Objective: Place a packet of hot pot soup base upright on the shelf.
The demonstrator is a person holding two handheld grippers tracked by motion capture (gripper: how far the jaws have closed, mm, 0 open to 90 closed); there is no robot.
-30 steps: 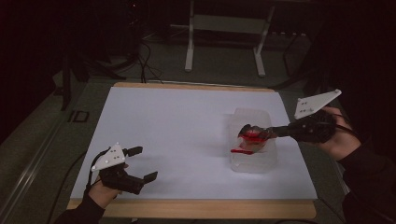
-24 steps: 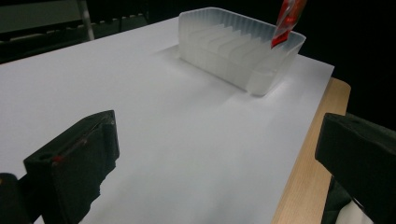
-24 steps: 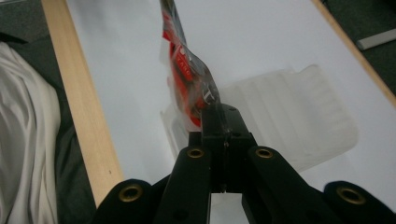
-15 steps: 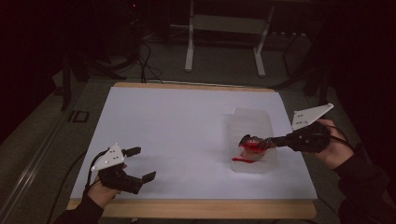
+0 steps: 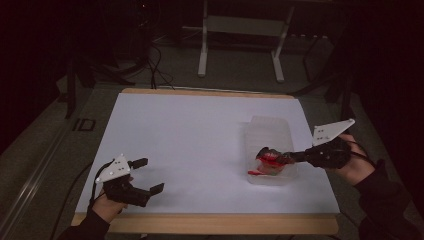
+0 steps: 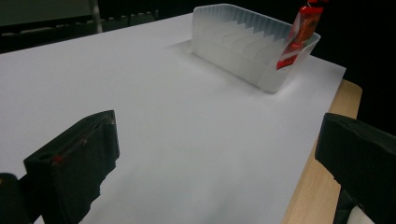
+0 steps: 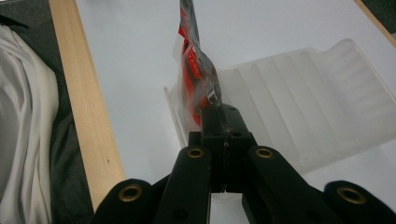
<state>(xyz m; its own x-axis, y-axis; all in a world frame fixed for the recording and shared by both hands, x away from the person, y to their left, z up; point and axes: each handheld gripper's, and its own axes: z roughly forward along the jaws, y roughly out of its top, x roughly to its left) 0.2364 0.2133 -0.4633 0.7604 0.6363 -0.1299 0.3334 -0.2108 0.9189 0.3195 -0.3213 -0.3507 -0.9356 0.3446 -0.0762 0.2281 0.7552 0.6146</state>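
A clear ribbed plastic tray (image 5: pixel 270 131) (image 6: pixel 243 51) (image 7: pixel 327 112) lies on the right part of the white table top (image 5: pixel 190 145). My right gripper (image 5: pixel 287 158) (image 7: pixel 223 116) is shut on a red and clear packet (image 5: pixel 267 161) (image 7: pixel 196 70) (image 6: pixel 299 37), which hangs over the tray's near end with its lower edge down inside. My left gripper (image 5: pixel 148 176) (image 6: pixel 219 158) rests open near the front left corner of the table, with nothing between its fingers.
A wooden edge strip (image 5: pixel 200 222) (image 7: pixel 84 107) runs along the front of the table. White cloth (image 7: pixel 23 130) hangs below that edge. A metal stand (image 5: pixel 240 30) is on the dark floor behind the table.
My right gripper has come down and toward the front with the packet, which now hangs at the tray's near end. The left gripper has stayed where it was.
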